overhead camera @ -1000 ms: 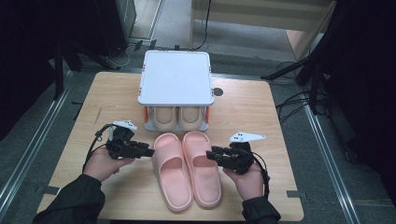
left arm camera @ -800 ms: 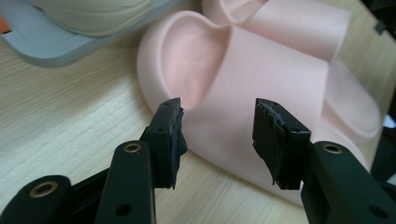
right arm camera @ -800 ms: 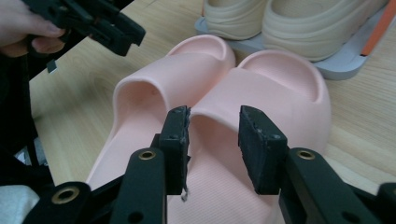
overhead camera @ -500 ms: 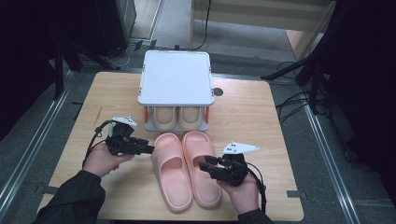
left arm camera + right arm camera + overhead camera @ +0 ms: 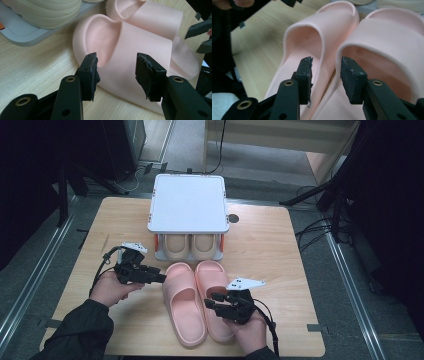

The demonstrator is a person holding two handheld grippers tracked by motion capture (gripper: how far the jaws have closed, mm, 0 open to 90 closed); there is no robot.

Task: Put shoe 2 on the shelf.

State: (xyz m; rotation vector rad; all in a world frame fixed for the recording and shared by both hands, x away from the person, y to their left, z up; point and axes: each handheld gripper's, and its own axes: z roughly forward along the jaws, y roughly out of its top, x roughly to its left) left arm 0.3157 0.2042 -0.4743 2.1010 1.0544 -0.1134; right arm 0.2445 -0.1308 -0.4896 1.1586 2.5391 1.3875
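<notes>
The right tongs (image 5: 216,301) sit nearest the person, over the heel half of the right pink slipper (image 5: 214,292). Their jaws stand released and have just been opening, straddling the seam where the two slippers' inner side walls touch; neither pad presses on a wall. The left pink slipper (image 5: 184,302) lies just beside its mate on the worktop (image 5: 280,250), both long axes running from the person toward the rack, toes far.

The left tongs (image 5: 159,276) point across at the outer toe edge of the left slipper, jaws released, nothing between them. The right hand is therefore the nearer to a grip.

The right gripper view shows the straddled walls (image 5: 329,72). The left gripper view shows the strap (image 5: 140,45) ahead of the open pads. The high view adds the white shoe rack (image 5: 187,210), holding a beige pair (image 5: 190,246) just beyond the toes.
</notes>
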